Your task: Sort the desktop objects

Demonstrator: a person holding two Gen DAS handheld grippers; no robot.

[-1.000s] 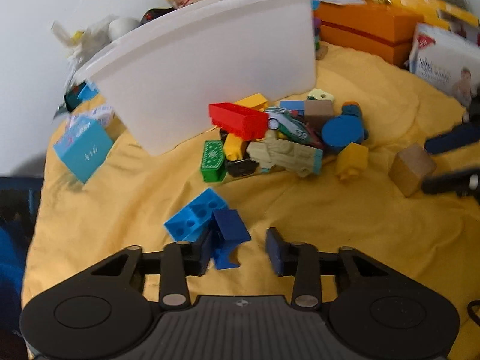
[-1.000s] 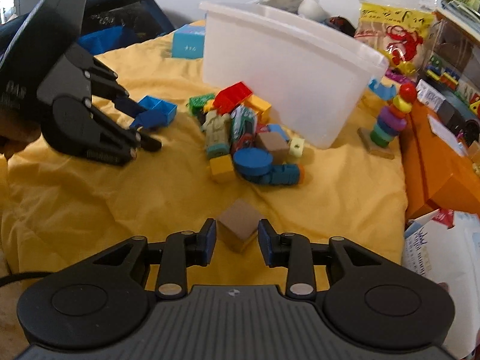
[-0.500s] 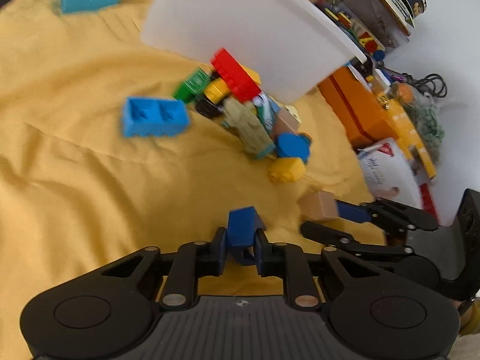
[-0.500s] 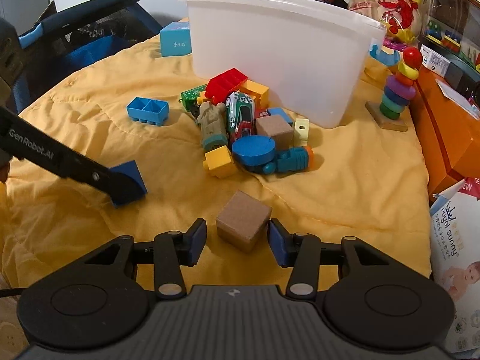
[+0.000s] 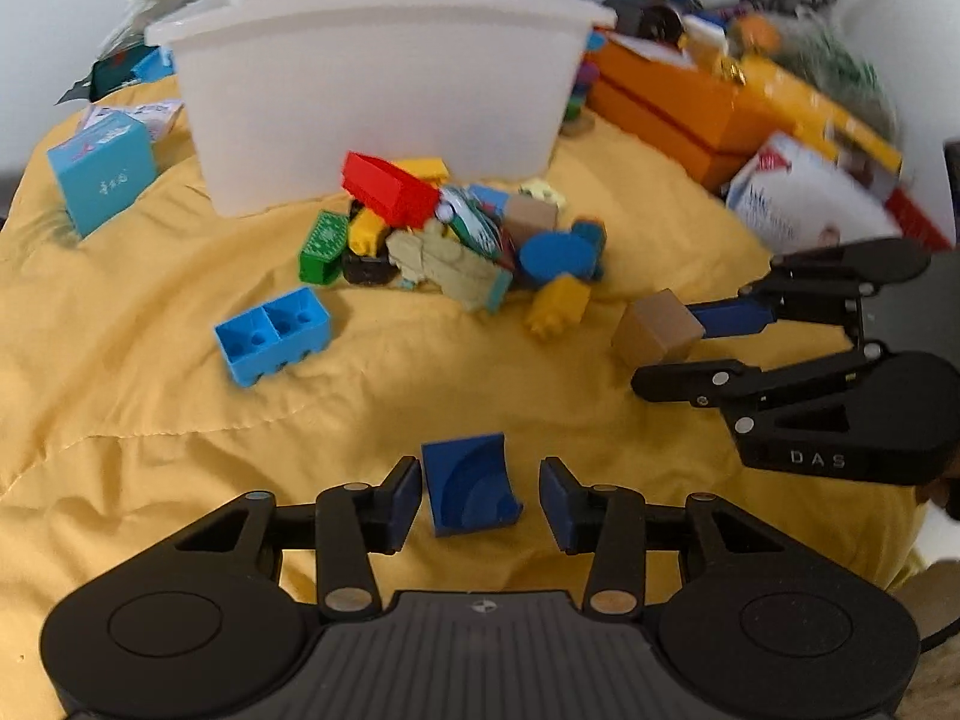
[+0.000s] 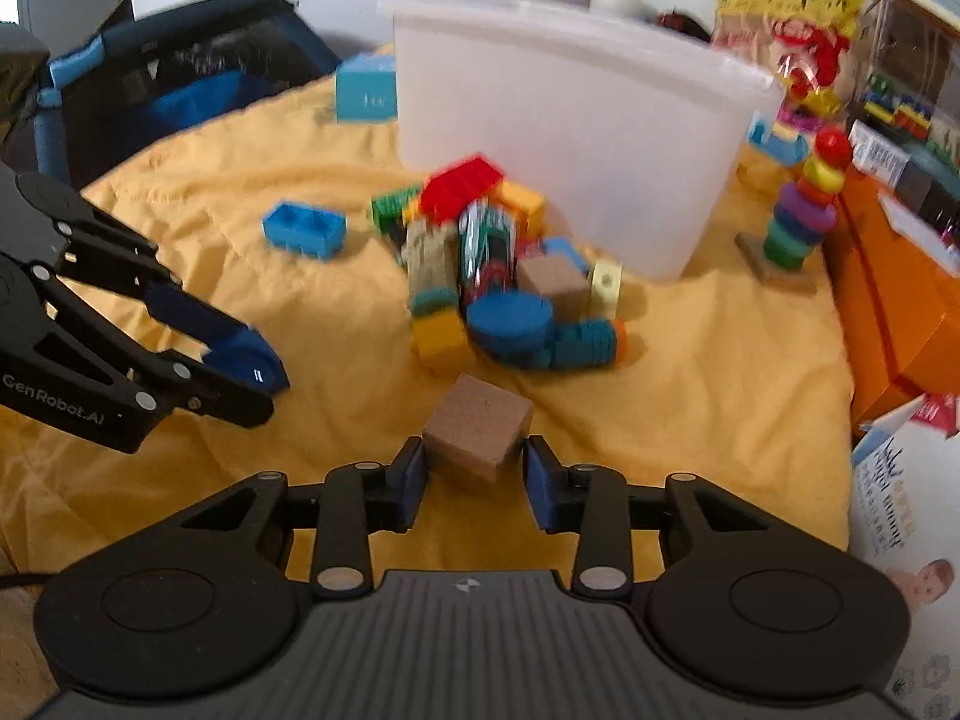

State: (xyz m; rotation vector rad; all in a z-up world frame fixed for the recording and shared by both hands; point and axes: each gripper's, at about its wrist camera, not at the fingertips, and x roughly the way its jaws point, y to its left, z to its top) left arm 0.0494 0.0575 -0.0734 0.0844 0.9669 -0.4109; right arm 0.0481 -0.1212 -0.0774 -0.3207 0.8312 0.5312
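Note:
A dark blue curved block (image 5: pixel 471 489) lies on the yellow cloth between the fingers of my left gripper (image 5: pixel 480 501), which is open, with a gap on the block's right side. In the right wrist view the left gripper (image 6: pixel 252 375) is at the left, low over the cloth. My right gripper (image 6: pixel 474 474) is shut on a brown cube (image 6: pixel 477 435), both pads against its sides. The left wrist view shows the same cube (image 5: pixel 657 327) at the right gripper (image 5: pixel 678 354). A white bin (image 5: pixel 372 96) stands behind a pile of toys (image 5: pixel 456 240).
A light blue brick (image 5: pixel 273 333) lies apart, left of the pile. A light blue box (image 5: pixel 99 171) sits left of the bin. Orange boxes (image 5: pixel 678 102), a white carton (image 5: pixel 804 204) and a ring stacker (image 6: pixel 804 210) crowd the right. A dark bag (image 6: pixel 168 90) is beyond the cloth's left edge.
The left gripper carried the dark blue block to the near cloth, set it down and opened. The right gripper's fingers narrowed onto the brown cube.

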